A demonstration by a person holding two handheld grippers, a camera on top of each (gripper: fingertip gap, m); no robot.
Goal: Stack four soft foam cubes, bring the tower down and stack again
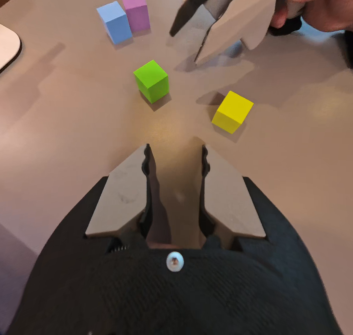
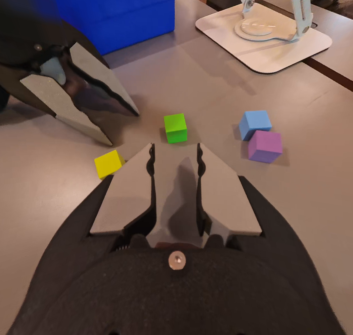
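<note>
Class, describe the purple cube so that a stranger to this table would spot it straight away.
Start from the white stand base on the grey table. Nearer than it sit two cubes pressed together, apart from the green cube. The purple cube is the closer of the pair, touching the blue cube.

The black left gripper [image 1: 175, 146] hangs over the tan table [image 1: 66, 135], its grey-faced fingers spread with nothing between them. Ahead sit a green foam cube [image 1: 151, 81] and, to the right, a yellow foam cube [image 1: 232, 112]. Farther off, a blue foam cube [image 1: 115, 22] touches a purple foam cube [image 1: 136, 10], and the hand-held right gripper [image 1: 191, 47] is at far right.
</note>
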